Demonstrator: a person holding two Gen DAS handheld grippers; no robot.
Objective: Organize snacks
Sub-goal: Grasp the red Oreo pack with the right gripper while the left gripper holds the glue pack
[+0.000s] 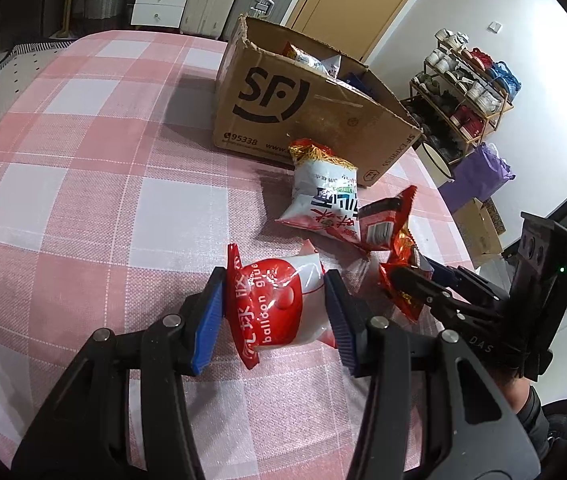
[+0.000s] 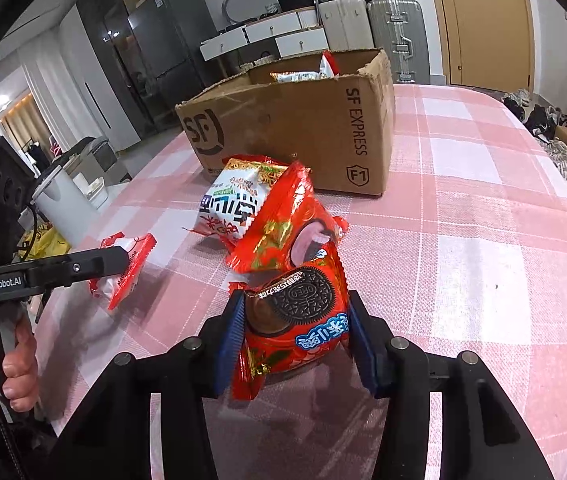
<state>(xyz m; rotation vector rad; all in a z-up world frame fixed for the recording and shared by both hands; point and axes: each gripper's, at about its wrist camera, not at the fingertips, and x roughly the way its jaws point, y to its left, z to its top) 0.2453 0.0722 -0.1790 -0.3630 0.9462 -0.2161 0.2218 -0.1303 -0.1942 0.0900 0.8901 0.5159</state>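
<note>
- Left gripper [image 1: 273,312]: my fingers pinch the balloon glue packet [image 1: 279,308], ready for boxing.
- Right gripper [image 2: 293,330]: clamps the Oreo packet [image 2: 297,316] crosswise.
- Cardboard box [image 1: 307,108]: open-topped, behind the loose snacks.

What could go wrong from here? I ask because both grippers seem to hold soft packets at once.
1. The left gripper pinches the puffy balloon glue packet across its air-filled middle; it may slip or burst.
2. The right gripper holds the Oreo packet while another red packet leans against it; lifting could drag that one along.
3. The cardboard box has tall walls, so a low carry could hit the rim.
</note>
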